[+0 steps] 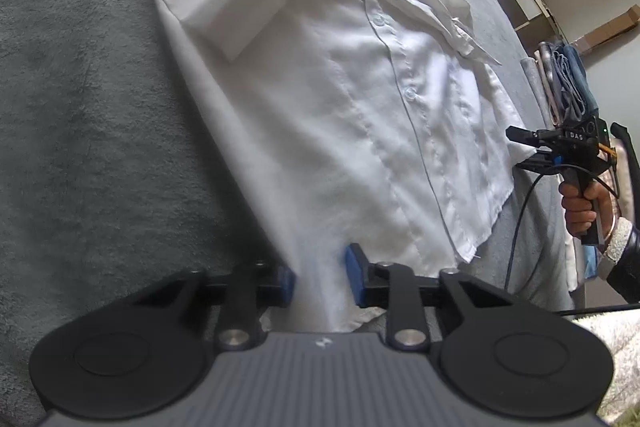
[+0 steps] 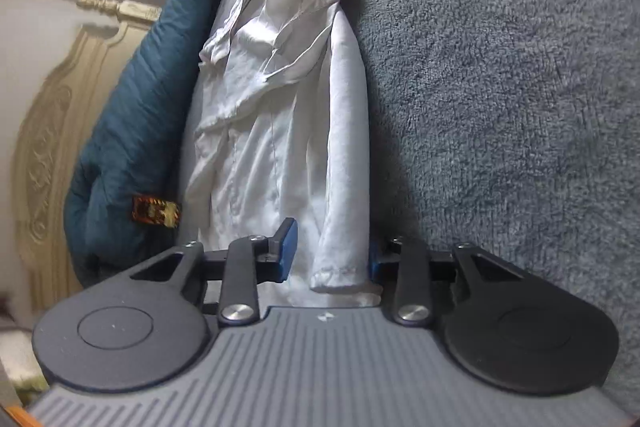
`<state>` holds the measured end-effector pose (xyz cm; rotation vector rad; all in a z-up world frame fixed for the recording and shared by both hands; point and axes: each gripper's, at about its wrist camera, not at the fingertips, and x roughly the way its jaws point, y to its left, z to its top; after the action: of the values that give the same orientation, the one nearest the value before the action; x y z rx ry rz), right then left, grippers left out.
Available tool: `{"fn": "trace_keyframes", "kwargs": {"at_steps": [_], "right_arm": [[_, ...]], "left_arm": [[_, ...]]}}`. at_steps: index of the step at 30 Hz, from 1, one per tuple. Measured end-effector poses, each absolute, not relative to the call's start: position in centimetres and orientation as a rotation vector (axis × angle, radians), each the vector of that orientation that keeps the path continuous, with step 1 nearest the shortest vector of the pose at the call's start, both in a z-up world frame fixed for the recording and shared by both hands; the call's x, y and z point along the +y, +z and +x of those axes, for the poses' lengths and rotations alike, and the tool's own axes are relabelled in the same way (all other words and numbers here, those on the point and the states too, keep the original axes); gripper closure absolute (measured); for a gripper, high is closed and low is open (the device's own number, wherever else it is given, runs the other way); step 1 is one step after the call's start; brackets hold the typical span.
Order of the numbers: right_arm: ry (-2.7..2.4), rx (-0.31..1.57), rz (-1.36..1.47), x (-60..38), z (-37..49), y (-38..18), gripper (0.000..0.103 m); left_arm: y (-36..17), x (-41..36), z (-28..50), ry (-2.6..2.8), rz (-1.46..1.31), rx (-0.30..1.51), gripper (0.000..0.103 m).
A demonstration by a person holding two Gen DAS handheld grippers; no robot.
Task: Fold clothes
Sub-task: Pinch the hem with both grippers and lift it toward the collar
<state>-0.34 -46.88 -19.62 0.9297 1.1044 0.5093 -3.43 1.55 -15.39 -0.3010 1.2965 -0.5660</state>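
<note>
lying on grey blanket (image 1: pixel 80 107), one white shirt (image 1: pixel 320 107), two grippers, left gripper (image 1: pixel 320 279) and right gripper (image 2: pixel 332 259), each clamped on hem

Bare grey blanket (image 2: pixel 500 87) is left unobstructed along one side of the white shirt (image 2: pixel 260 147); the opposite side is blocked by a teal cushion (image 2: pixel 136 115).

A home bedroom: grey plush bedspread (image 2: pixel 500 87), carved headboard (image 2: pixel 44 147), teal quilt (image 2: pixel 132 115).
</note>
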Motion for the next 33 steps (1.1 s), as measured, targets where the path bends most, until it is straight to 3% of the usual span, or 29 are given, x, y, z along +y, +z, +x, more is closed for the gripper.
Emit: {"fn": "trace_keyframes", "kwargs": {"at_steps": [2, 9, 12, 14, 17, 33], "right_arm": [[0.517, 1.104, 0.926, -46.5, -0.3, -19.5, 0.076], [0.532, 1.143, 0.981, -45.1, -0.5, -20.3, 0.075], [0.539, 1.124, 0.956, -44.5, -0.6, -20.1, 0.076], [0.546, 1.108, 0.929, -44.0, -0.6, -19.5, 0.093], [0.560, 1.068, 0.889, -43.5, -0.4, -18.4, 0.098], [0.612, 0.915, 0.770, -43.1, 4.8, -12.3, 0.100]], "left_arm": [[-15.3, 1.6, -3.6, -0.562, -0.294, 1.288, 0.087], [-15.3, 1.4, -3.6, -0.564, -0.303, 1.278, 0.083], [-14.7, 1.2, -3.7, -0.571, -0.301, 1.240, 0.093], [-14.1, 1.4, -3.6, -0.583, -0.316, 1.209, 0.100], [-13.2, 1.6, -3.5, -0.601, -0.339, 1.162, 0.100], [-6.2, 3.6, 2.9, -0.590, -0.410, 0.875, 0.100]]}}
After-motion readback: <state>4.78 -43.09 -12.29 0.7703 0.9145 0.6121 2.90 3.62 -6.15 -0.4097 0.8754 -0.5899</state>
